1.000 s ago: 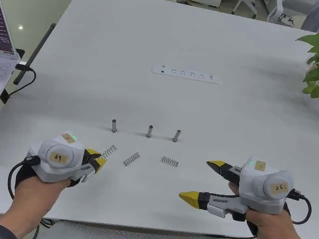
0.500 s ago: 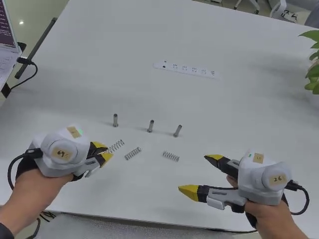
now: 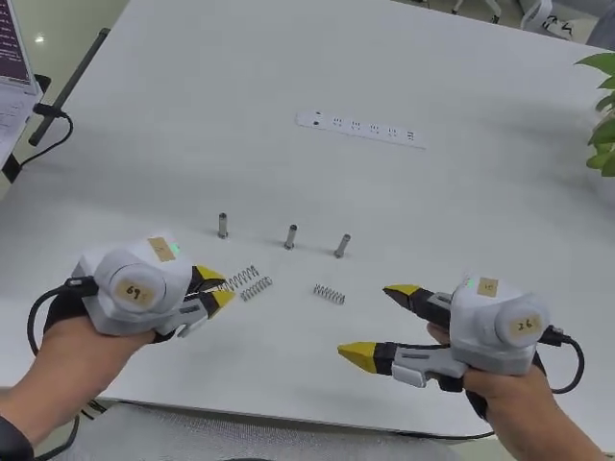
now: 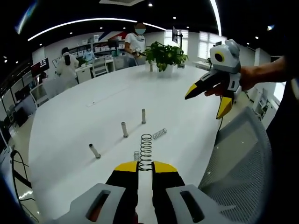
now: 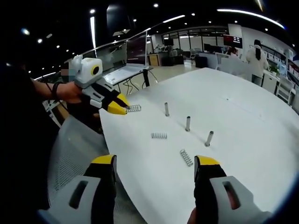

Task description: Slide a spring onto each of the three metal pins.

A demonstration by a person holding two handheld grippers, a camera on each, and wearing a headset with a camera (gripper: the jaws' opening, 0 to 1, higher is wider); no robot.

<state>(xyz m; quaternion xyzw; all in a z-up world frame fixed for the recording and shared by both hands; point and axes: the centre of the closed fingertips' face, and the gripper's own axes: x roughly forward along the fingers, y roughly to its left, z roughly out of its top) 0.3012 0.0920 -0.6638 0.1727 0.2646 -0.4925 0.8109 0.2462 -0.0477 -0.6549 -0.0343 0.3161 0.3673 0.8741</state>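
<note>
- One white bench [image 3: 432,221] carries all the work; the person holds a gripper in each hand at its near edge.
- Two grippers come next in size. The left gripper [image 3: 227,286] hangs low over the bench, just short of the row of pins, with its fingers pressed together on one end of a spring. The right gripper [image 3: 361,320] is well apart from it, on the other side of the work area, with its fingers spread wide and nothing between them.
- A power strip [image 3: 360,129] lies farther back on the bench, well clear of the task.
- Three metal pins stand upright in a row: the left pin [image 3: 223,225], the middle pin [image 3: 290,236] and the right pin [image 3: 342,245]. All three are bare.
- Three springs are the smallest things. The held spring [image 3: 240,279] sticks out from the left gripper's fingertips towards the pins, and in the left gripper view it appears lifted clear of the bench. The second spring [image 3: 257,288] lies on the bench just beside it. The third spring [image 3: 329,294] lies in front of the right pin.
- By my reading the task has barely begun: one spring is picked up, none is on a pin, and all three placements remain.
</note>
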